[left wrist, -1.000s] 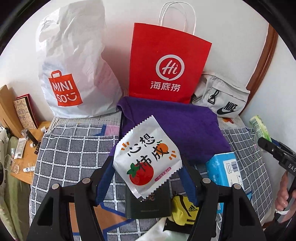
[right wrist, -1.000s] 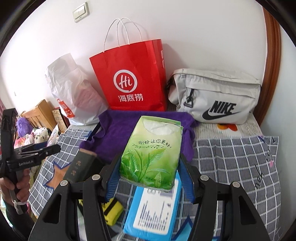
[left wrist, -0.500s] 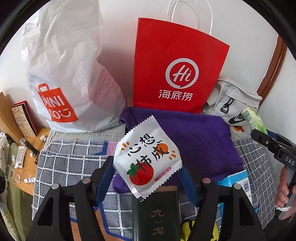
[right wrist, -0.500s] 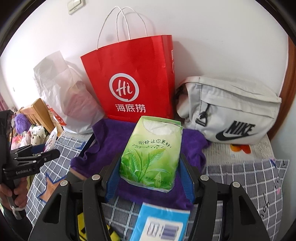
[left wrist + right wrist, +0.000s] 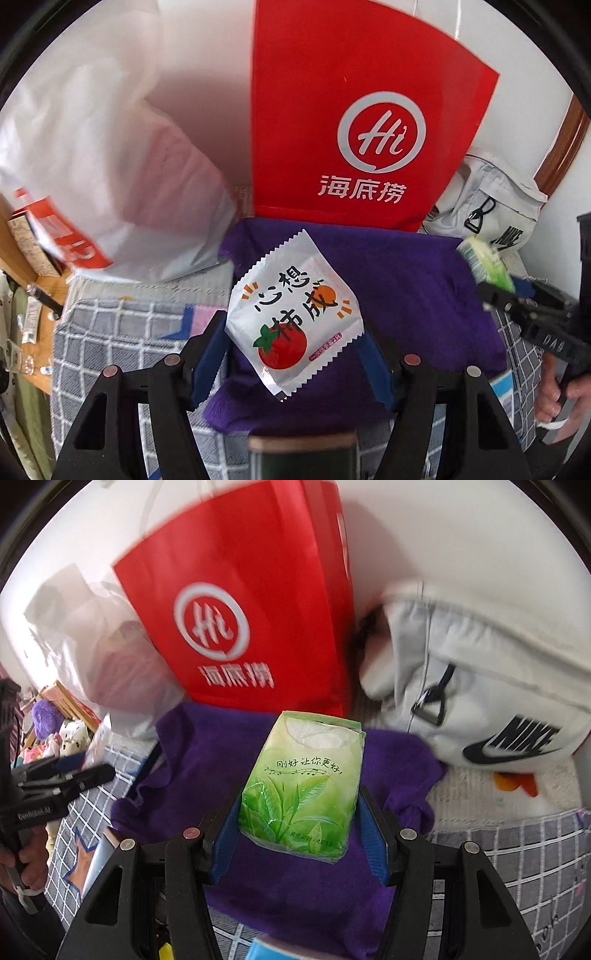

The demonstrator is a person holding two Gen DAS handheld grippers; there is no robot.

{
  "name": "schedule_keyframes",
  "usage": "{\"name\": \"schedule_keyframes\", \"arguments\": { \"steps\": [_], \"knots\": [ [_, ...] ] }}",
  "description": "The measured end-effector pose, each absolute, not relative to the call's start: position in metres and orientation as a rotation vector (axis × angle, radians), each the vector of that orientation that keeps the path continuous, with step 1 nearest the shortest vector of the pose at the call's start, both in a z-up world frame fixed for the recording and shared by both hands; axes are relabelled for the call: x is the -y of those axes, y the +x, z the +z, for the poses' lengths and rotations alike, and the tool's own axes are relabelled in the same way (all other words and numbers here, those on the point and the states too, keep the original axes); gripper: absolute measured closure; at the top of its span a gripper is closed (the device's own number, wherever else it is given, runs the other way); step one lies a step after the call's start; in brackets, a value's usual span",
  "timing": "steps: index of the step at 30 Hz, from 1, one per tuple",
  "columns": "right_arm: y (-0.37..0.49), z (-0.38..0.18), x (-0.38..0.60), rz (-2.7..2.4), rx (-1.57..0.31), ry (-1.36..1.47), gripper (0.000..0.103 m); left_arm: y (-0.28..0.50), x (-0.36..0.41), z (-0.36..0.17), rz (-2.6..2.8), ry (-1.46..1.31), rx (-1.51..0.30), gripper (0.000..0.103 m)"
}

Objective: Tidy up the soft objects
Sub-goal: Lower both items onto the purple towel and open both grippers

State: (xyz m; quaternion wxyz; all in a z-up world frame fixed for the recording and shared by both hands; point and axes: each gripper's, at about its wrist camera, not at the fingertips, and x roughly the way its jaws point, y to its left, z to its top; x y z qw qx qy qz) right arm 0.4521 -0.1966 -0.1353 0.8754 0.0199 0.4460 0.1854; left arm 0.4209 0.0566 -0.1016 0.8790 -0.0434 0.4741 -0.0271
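My left gripper [image 5: 293,332] is shut on a white snack packet [image 5: 291,314] printed with a tomato and an orange, held above a purple cloth [image 5: 406,288]. My right gripper [image 5: 299,812] is shut on a green tissue pack [image 5: 303,782] with a tea-leaf print, also above the purple cloth [image 5: 207,746]. The right gripper with its green pack shows at the right edge of the left wrist view [image 5: 491,269]. The left gripper shows at the left edge of the right wrist view [image 5: 62,775]. A red paper bag [image 5: 354,110] stands close ahead, also in the right wrist view [image 5: 251,609].
A white plastic shopping bag [image 5: 96,166] stands left of the red bag. A grey Nike pouch [image 5: 480,686] lies to its right against the wall. A checked grey blanket [image 5: 122,332] covers the surface. A dark box [image 5: 303,458] and a blue pack [image 5: 273,949] lie near the bottom edge.
Both grippers have moved forward with their loads, toward the red bag and the wall; the bags now fill more of both views. The holds are unchanged.
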Motion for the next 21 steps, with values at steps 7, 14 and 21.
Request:
{"name": "schedule_keyframes", "arguments": {
  "steps": [7,14,21],
  "knots": [
    [0.472,-0.172,0.200,0.374,-1.024,0.036,0.045,0.463,-0.042,-0.135,-0.102,-0.113,-1.061,0.037],
    [0.478,-0.185,0.205,0.364,-1.045,0.034,0.045,0.479,-0.039,-0.160,-0.112,-0.105,-1.109,0.037],
    [0.485,-0.197,0.208,0.353,-1.079,0.062,0.044,0.490,-0.042,-0.174,-0.119,-0.137,-1.131,0.037]
  ]
}}
